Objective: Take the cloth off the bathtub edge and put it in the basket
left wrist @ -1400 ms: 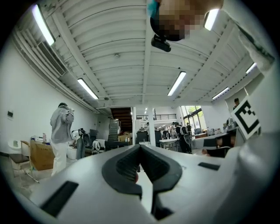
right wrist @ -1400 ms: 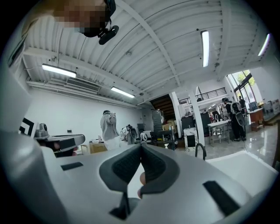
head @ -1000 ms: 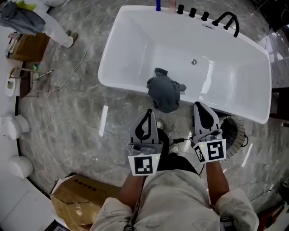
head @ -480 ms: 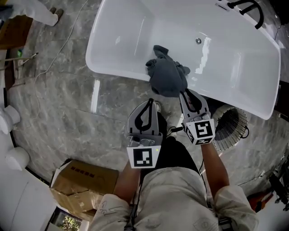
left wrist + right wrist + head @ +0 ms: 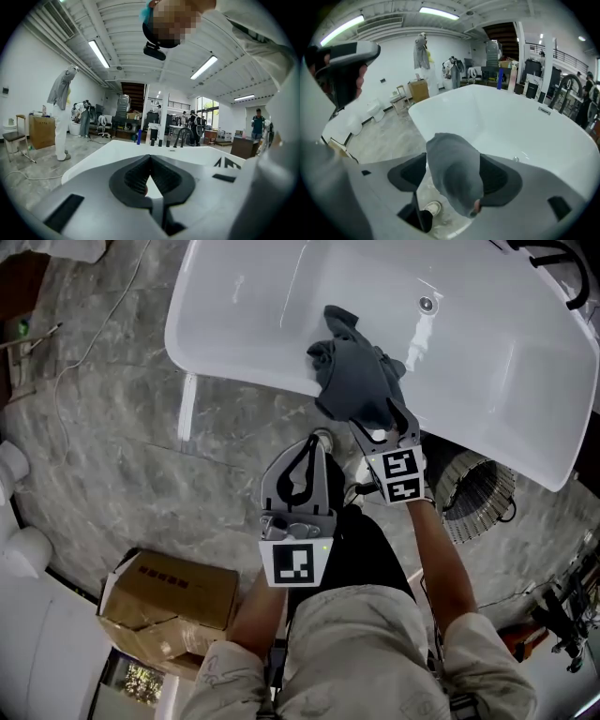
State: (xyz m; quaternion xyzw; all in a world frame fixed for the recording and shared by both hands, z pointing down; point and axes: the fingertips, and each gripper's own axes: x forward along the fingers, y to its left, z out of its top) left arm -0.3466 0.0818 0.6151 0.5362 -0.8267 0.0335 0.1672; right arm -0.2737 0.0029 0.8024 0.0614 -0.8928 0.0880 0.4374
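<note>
Cloth is still on the bathtub, draped over the near rim. Part lies inside the tub and part hangs down the outer wall.

Your right gripper is at the cloth's lower edge, with the cloth at its 12 o'clock in the head view. That view can't tell you whether the fabric is inside the jaws or behind them. The right gripper view can: the jaws are spread wide, having just been opening, and the grey hanging fold fills the gap between the pads. I see no pinch, since the fold hangs loose. Only this view shows a shoe on the floor below the cloth.

Your left gripper sits at the right one's 8 o'clock, off the tub and over the marble floor. Its own view shows the jaw tips pressed together with nothing between them. It looks level across the tub to the black faucet on the far rim and a person in white coveralls at 9 o'clock.

The basket shows only in the head view. It's the wire one at 4 o'clock from the right gripper, just outside the tub wall. The cardboard box is at 8 o'clock from the left gripper.
</note>
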